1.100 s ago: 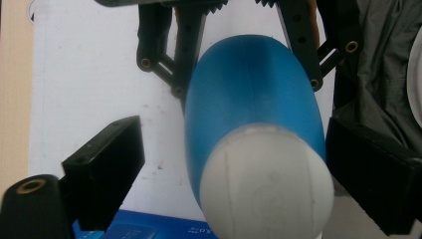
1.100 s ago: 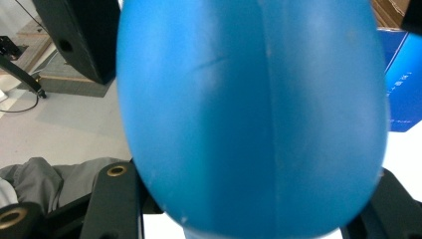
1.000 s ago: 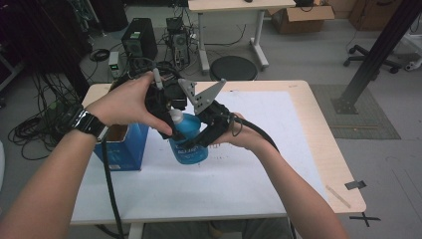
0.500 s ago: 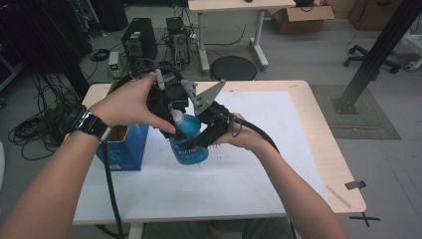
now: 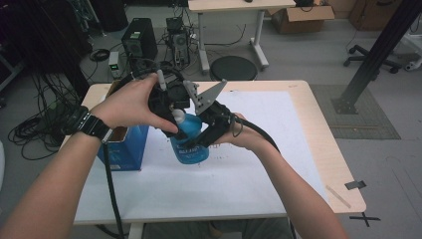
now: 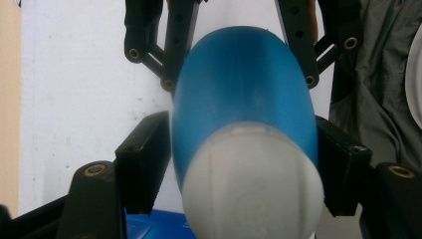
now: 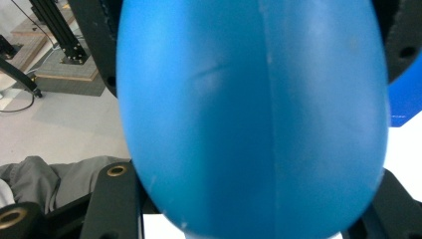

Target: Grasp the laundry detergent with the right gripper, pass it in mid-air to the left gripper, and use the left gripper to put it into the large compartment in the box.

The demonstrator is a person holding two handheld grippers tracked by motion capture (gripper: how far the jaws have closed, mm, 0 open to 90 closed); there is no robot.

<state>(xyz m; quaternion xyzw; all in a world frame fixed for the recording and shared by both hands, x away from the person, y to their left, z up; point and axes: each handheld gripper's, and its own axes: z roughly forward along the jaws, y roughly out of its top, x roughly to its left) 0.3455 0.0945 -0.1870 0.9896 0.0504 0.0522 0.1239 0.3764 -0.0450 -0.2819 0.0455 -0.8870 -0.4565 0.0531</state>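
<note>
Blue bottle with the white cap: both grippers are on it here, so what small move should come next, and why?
Probably a twist of the left gripper to loosen the white cap. Its fingers have just been closing and now flank the cap end of the blue bottle, while the right gripper is clamped on the bottle's body, holding it steady above the table.

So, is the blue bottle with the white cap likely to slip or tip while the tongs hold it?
The blue bottle looks smooth and rounded, so it may slip or twist. The right tongs clamp its body, and the left tongs, just closing, sit beside the white cap; held at two places, it probably will not tip. It seems like stiff plastic, hardly fragile.
</note>
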